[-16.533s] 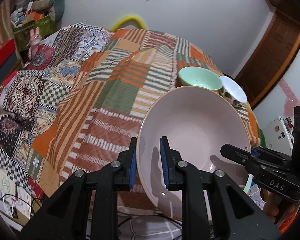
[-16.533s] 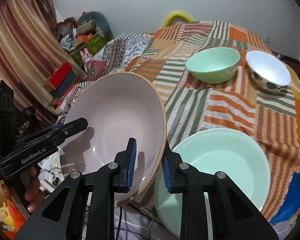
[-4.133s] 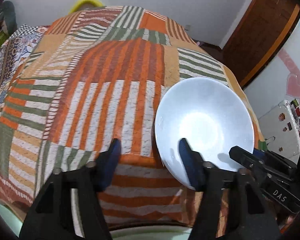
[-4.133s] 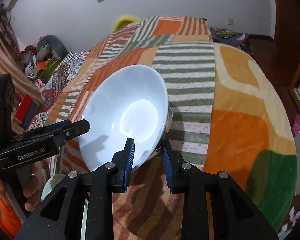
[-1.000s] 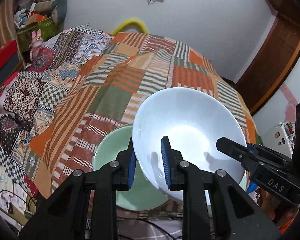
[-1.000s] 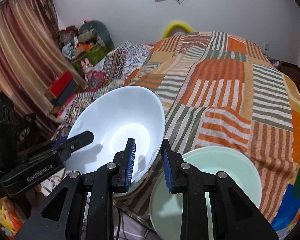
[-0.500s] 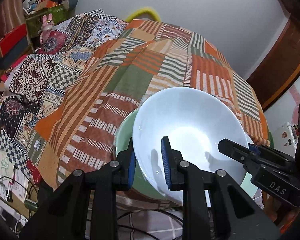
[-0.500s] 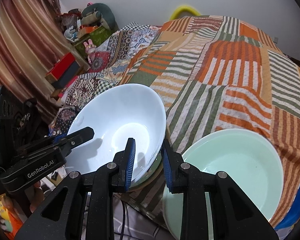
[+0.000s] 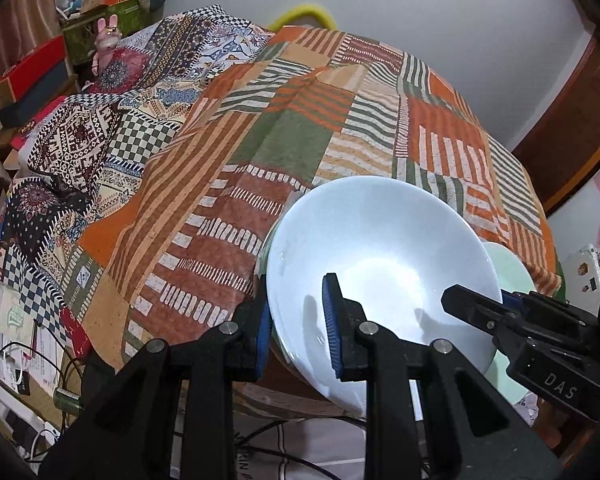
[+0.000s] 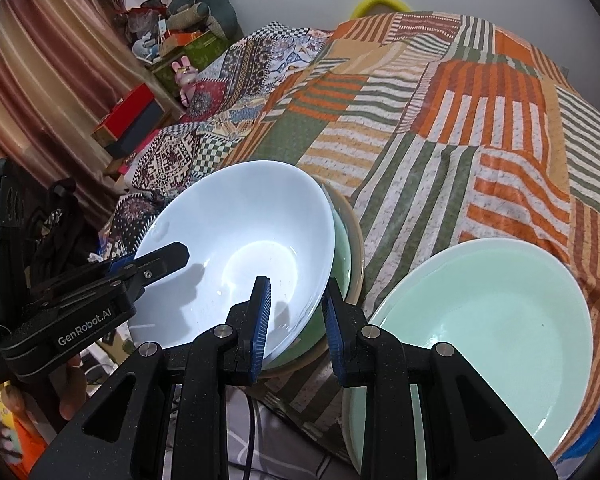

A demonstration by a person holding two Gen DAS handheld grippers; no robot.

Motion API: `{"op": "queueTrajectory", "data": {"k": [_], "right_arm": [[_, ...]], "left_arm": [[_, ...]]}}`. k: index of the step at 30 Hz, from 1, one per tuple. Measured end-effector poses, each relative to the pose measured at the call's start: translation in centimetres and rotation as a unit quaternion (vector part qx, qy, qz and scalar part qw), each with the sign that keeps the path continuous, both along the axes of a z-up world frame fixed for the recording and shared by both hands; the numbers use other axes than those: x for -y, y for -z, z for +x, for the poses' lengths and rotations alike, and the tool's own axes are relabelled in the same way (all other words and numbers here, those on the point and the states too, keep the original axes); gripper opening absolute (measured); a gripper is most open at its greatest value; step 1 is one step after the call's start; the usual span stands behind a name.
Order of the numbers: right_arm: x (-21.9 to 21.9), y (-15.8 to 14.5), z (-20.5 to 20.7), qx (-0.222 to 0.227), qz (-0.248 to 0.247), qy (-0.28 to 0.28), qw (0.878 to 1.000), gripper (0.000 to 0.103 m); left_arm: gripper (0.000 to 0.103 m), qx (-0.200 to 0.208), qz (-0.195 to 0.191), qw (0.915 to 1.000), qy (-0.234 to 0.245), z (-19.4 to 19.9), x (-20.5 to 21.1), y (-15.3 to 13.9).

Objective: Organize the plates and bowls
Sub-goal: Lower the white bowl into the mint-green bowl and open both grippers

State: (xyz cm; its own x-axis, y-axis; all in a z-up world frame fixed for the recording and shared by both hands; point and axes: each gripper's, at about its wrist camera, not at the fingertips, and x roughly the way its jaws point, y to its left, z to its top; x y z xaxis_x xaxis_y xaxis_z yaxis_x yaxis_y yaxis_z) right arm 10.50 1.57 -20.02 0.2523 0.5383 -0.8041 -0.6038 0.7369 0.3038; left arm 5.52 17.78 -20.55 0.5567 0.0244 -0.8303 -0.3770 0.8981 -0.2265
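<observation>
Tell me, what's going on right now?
Left gripper and right gripper both clamp white bowl rim. Bowl over green bowl. Nothing blocking.

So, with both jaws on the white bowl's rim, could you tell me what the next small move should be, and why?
Probably lower it a little further and level it, then open the jaws. The white bowl is tilted over the green bowl nested in the tan-rimmed bowl, gripped at opposite rims by the left gripper and right gripper. Whether it is seated yet is unclear.
</observation>
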Motion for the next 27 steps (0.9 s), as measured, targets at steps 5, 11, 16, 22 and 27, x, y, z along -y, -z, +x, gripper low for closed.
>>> {"op": "queueTrajectory", "data": {"k": [5, 11, 16, 22, 27], "right_arm": [[-0.2, 0.3, -0.2, 0.0, -0.007, 0.001, 1.0, 0.024], [0.1, 0.6, 0.1, -0.009, -0.002, 0.002, 1.0, 0.024], [0.7, 0.1, 0.2, 0.0, 0.0, 0.009, 1.0, 0.024], [1.0, -0.4, 0.3, 0.015, -0.001, 0.007, 1.0, 0.024], [1.1, 0.0, 0.4, 0.003, 0.002, 0.005, 1.0, 0.024]], "left_arm": [[0.023, -0.001, 0.007, 1.0, 0.001, 0.1, 0.1, 0.2], [0.023, -0.005, -0.014, 0.9999, -0.007, 0.3, -0.4, 0.8], [0.023, -0.012, -0.012, 0.9998, -0.006, 0.6, -0.1, 1.1], [0.023, -0.02, 0.061, 0.9979, 0.012, 1.0, 1.5, 0.3], [0.032, -0.024, 0.066, 0.9974, 0.016, 0.9, 1.6, 0.0]]}}
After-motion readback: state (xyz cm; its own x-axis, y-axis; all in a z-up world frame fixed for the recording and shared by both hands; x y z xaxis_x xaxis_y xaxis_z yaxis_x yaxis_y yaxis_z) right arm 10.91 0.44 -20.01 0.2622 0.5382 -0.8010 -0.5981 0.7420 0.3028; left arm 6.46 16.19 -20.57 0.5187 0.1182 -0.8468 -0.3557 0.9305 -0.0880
